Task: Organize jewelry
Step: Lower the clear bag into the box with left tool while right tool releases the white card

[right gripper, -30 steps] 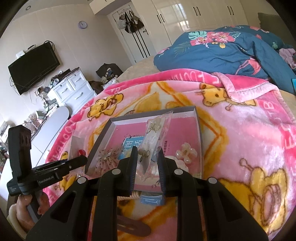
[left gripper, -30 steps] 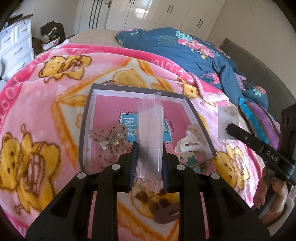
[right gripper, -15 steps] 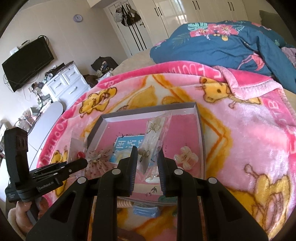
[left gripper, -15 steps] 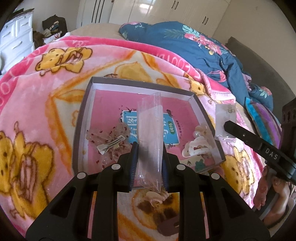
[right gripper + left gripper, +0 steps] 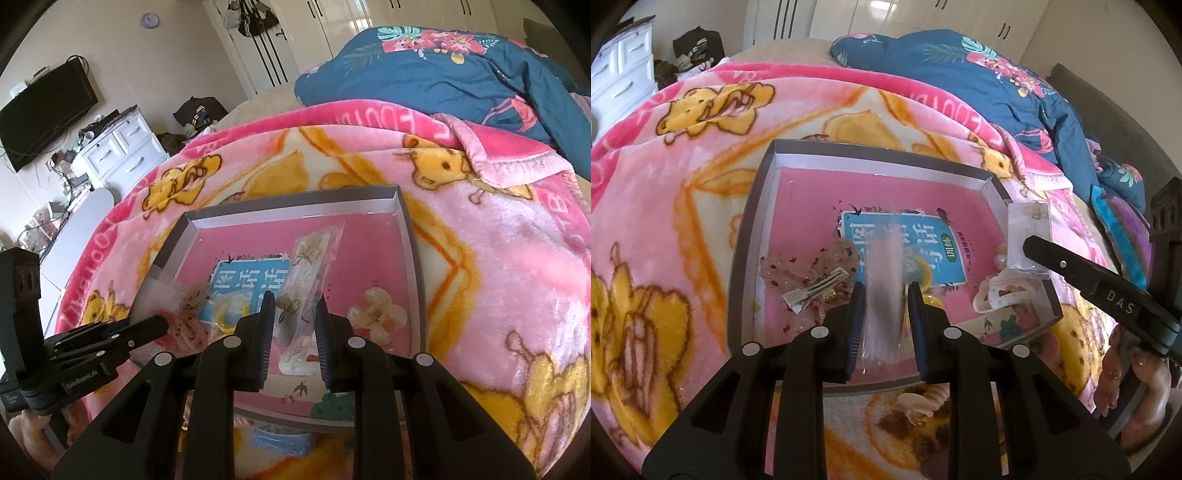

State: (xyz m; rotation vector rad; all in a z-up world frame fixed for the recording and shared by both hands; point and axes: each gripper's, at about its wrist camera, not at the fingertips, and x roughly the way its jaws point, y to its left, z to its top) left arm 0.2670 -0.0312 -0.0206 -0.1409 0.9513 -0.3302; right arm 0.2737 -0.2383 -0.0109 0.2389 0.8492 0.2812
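Clear plastic catches the light in both hands: each tool is clamped on a small transparent packet, held over the shallow grey box (image 5: 750,236) that sits on the pink bear-print blanket (image 5: 665,192) on the bed. The left tool (image 5: 884,306) pinches a blurred, nearly empty-looking packet (image 5: 884,280) upright between its pads, low over the near part of the box. The right tool (image 5: 293,317) grips a packet of gold earrings (image 5: 306,280), which leans away over the middle of the box.

The step in hand looks like the placing one: both packets are being brought to the box to join what already lies there, namely a glittery bow with a metal clip (image 5: 816,284) at the left, a cream claw clip (image 5: 1004,295) at the right, and a pale flower clip (image 5: 376,314) seen from the right wrist view. I would judge that the next move calls for lowering each packet to a bare pink patch of the box floor, then parting the pads so the packet lies flat without landing on the other pieces.

A spiral hair tie (image 5: 923,402) and other oddments lie on the blanket just outside the near wall, not yet sorted.
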